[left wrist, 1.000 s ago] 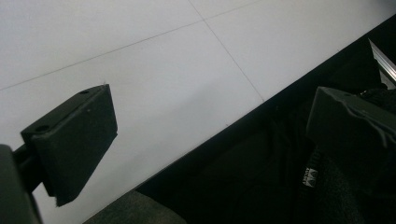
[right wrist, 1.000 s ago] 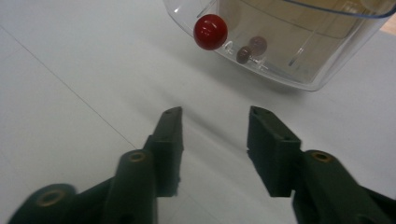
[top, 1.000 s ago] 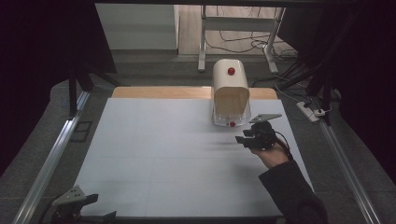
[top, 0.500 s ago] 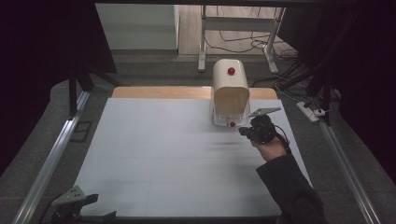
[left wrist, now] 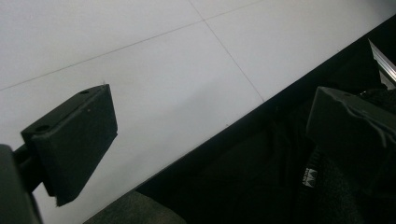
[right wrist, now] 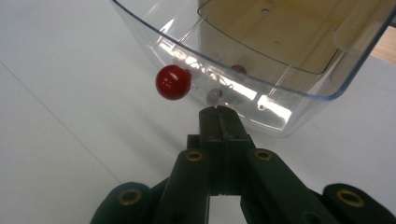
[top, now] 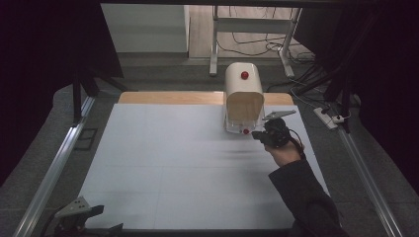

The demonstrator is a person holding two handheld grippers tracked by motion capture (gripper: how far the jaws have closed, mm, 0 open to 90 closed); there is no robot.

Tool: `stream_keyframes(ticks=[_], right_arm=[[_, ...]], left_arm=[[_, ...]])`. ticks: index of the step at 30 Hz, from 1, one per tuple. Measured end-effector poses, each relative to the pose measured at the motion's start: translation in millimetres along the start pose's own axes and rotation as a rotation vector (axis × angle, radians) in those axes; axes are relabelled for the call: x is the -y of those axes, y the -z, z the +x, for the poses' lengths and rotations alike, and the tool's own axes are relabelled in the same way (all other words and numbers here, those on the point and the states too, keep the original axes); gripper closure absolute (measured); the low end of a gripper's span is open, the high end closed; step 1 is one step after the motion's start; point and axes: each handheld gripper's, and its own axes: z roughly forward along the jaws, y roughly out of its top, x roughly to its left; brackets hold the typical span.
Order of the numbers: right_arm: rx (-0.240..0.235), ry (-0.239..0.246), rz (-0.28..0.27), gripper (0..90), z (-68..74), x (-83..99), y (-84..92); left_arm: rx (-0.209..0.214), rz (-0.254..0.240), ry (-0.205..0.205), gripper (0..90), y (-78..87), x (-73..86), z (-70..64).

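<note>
A cream box (top: 243, 94) with a red knob (top: 244, 75) on top stands at the table's far right. Its clear curved cover (right wrist: 261, 93) hangs down at the front and carries a second red knob (right wrist: 173, 82). My right gripper (right wrist: 218, 111) is shut with nothing between its jaws. Its tip is just below the cover's lower edge, to the right of the knob, and whether it touches the cover I cannot tell. In the high view the right gripper (top: 258, 134) sits beside the lower knob (top: 245, 131). My left gripper (left wrist: 210, 135) is open over the table's near edge.
White sheet (top: 173, 163) covers the table, with a wooden strip (top: 168, 98) along the far edge. Metal rails (top: 54, 163) run down both sides. The left gripper (top: 86, 217) rests at the near left corner. A power strip (top: 328, 117) lies off the right side.
My right gripper has moved a little left and toward the box front, up to the lower red knob, and its jaws have shut. The left gripper has stayed put.
</note>
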Motion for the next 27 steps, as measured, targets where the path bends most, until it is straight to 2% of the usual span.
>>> stream_keyframes(ticks=[5, 18, 27], right_arm=[[0.002, 0.017, 0.012, 89.6, 0.3, -2.8, -2.3], [0.015, 0.023, -0.014, 89.6, -2.2, -13.4, 3.3], [0.018, 0.012, -0.012, 89.6, -6.5, -18.6, -1.4]], left_arm=[[-0.001, 0.0, 0.0, 2.2, 0.0, 0.0, 0.0], [-0.002, 0.001, -0.001, 2.2, -0.1, -0.1, -0.1], [0.0, 0.0, 0.0, 2.2, 0.0, -0.1, 0.1]])
